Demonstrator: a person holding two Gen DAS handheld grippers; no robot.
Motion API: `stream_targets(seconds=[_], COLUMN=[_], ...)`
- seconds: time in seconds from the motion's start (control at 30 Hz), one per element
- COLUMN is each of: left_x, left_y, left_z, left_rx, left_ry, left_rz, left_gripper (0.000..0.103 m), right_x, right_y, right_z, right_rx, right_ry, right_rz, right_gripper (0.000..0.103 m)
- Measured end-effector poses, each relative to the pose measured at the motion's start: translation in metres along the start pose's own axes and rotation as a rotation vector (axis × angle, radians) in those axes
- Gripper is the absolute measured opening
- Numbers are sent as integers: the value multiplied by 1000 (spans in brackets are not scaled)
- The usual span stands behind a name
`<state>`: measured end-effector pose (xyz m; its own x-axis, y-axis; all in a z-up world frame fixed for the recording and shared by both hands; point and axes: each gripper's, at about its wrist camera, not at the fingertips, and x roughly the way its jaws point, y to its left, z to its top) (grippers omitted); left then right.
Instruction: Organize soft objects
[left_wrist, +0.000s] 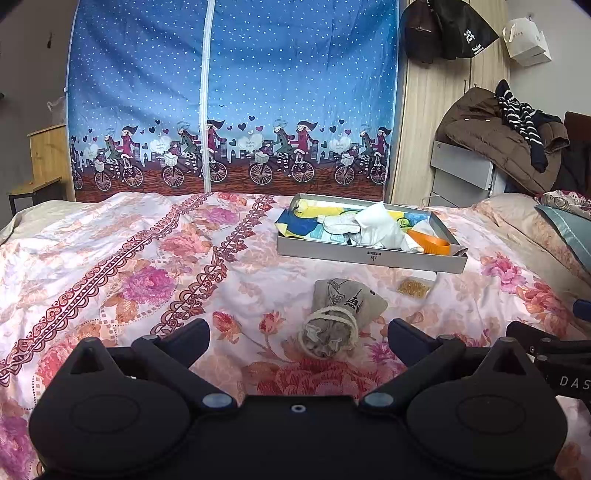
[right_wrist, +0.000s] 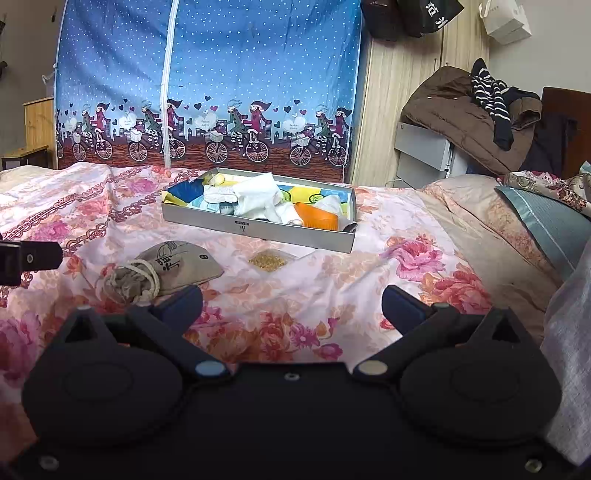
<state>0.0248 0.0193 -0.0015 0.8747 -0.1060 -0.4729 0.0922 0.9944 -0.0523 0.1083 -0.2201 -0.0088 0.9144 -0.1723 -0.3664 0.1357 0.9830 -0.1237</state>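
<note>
A grey drawstring pouch (left_wrist: 341, 319) with a rope tie lies on the floral bedspread. My left gripper (left_wrist: 298, 338) is open, its fingers on either side of the pouch's tied neck, not touching it. In the right wrist view the pouch (right_wrist: 166, 271) lies left of centre. My right gripper (right_wrist: 291, 304) is open over bare bedspread, with its left finger close to the pouch. A shallow grey box (left_wrist: 369, 254) (right_wrist: 258, 229) further back holds white cloths, coloured fabric and an orange item (right_wrist: 317, 218).
A small clear bag of golden bits (left_wrist: 413, 287) (right_wrist: 267, 261) lies between pouch and box. Pillows (right_wrist: 546, 221) sit at the right. A blue fabric wardrobe (left_wrist: 232, 96) stands behind the bed, and a brown coat (left_wrist: 498, 136) is draped at the back right.
</note>
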Motion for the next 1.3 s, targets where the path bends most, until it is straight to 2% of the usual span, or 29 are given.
stream_targets(seconds=[1.3], left_x=[6], left_y=[2], left_z=[-4], left_rx=[13], left_ry=[29], left_rz=[12], left_gripper=[102], right_x=[1], right_y=[0], right_z=[0], right_rx=[6], right_ry=[22], right_rz=[3], right_gripper=[103])
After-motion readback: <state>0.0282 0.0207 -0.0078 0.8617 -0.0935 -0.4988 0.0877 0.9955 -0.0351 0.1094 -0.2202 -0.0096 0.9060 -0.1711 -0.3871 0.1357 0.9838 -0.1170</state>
